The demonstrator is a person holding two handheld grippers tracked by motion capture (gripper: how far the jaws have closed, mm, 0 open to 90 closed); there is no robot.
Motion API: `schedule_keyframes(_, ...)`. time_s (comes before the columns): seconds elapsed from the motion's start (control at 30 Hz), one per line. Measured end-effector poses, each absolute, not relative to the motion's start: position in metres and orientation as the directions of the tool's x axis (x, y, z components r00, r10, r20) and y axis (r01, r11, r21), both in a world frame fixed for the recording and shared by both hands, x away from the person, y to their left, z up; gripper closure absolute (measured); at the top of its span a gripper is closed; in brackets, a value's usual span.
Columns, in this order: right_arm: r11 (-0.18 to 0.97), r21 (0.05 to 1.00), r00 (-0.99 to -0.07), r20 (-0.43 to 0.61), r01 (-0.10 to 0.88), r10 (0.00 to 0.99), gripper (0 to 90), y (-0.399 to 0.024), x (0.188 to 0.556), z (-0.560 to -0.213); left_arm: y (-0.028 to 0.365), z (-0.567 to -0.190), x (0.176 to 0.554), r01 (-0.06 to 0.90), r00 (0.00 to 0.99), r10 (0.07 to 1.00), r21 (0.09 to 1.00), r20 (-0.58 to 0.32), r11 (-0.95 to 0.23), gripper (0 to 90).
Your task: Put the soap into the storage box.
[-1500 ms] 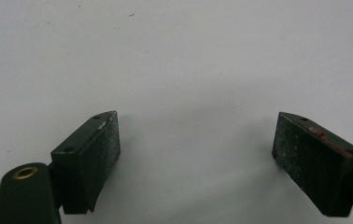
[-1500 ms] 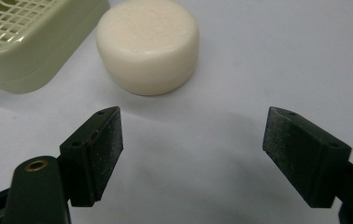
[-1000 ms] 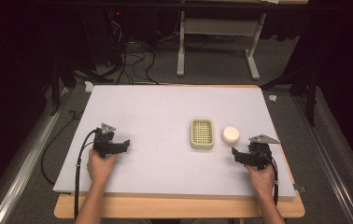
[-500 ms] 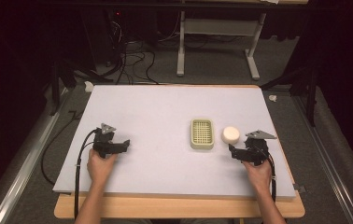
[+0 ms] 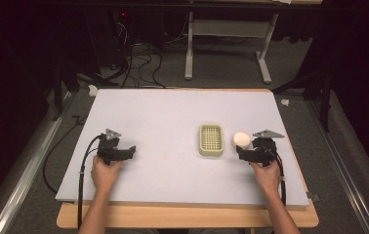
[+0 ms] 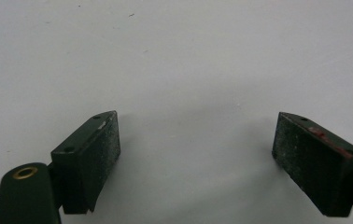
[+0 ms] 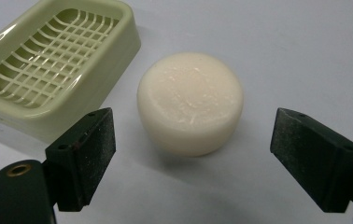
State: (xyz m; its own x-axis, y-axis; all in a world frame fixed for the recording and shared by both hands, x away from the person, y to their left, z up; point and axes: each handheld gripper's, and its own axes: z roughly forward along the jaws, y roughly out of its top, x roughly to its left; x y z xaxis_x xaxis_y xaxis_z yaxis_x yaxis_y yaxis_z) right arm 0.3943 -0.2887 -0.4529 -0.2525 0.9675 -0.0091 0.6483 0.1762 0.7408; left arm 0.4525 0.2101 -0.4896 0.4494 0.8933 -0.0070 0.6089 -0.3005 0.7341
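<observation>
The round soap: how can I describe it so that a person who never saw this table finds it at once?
Start at the pale table and go to its right side, where a green soap dish sits. The round soap lies on the table just right of the dish, ahead of the right tongs. It is a cream-white solid puck; the dish is rectangular with a grid.

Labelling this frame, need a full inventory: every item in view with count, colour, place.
soap bar: 1, cream-white, round, on the table just right of the dish, ahead of the right tool's open jaws, untouched
soap dish: 1, pale green with a grid insert, right of the table's centre, empty
table: 1, light grey top on a wooden board
small white object: 1, off the table's far left corner
table legs: white, on the floor behind
cables: black, on the floor behind
left tool: 1, black, open over bare table
right tool: 1, black, jaws just been opening, nothing between them
hands: 2, one per tool
</observation>
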Motion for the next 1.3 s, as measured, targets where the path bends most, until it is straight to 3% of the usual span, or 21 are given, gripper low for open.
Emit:
schedule_keyframes(0.9, 0.165, 0.696, -0.225, -0.004, 0.699, 0.974, 13.8, -0.279, 0.429, -0.466, 0.210, -0.490, 0.452, 0.609, 0.449, 0.893, 0.735, -0.007, -0.300, 15.7)
schedule_keyframes(1.3, 0.168, 0.685, -0.215, -0.016, 0.709, 0.976, 18.8, -0.276, 0.433, -0.472, 0.210, -0.490, 0.452, 0.609, 0.449, 0.893, 0.734, -0.008, -0.300, 15.7)
